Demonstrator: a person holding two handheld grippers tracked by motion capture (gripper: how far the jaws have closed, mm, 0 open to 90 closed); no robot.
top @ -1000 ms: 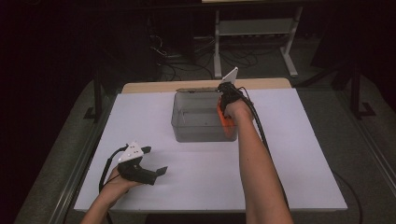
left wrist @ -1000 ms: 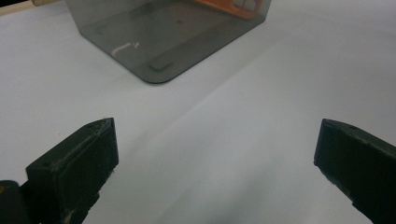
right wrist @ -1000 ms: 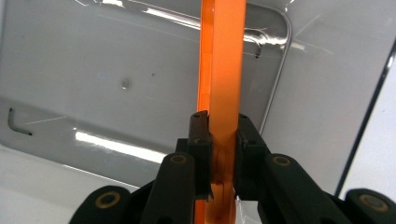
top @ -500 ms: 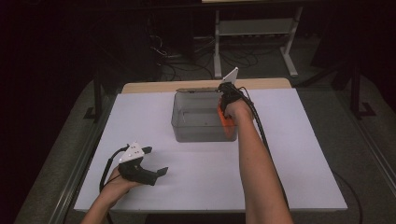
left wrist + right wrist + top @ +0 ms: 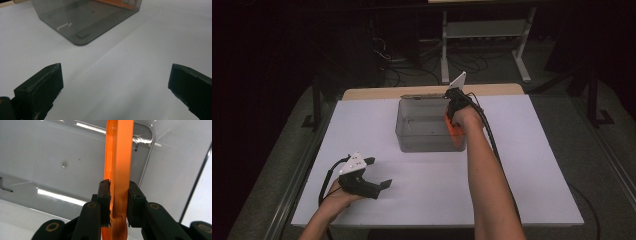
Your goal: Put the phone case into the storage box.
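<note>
My right gripper [image 5: 117, 205] has a flat orange plastic piece [image 5: 118, 157] between its pads, edge-on, inside the smoky translucent plastic bin [image 5: 427, 142] at its right wall. Jaws have just been opening slightly; both pads look to be touching it, so I read this as letting go into the bin. Left gripper [image 5: 379, 175] rests wide open and empty on the white tabletop [image 5: 532, 150], probably parked clear.

Dark room, grey carpet floor [image 5: 607, 165], white metal rack [image 5: 484, 35] behind.
</note>
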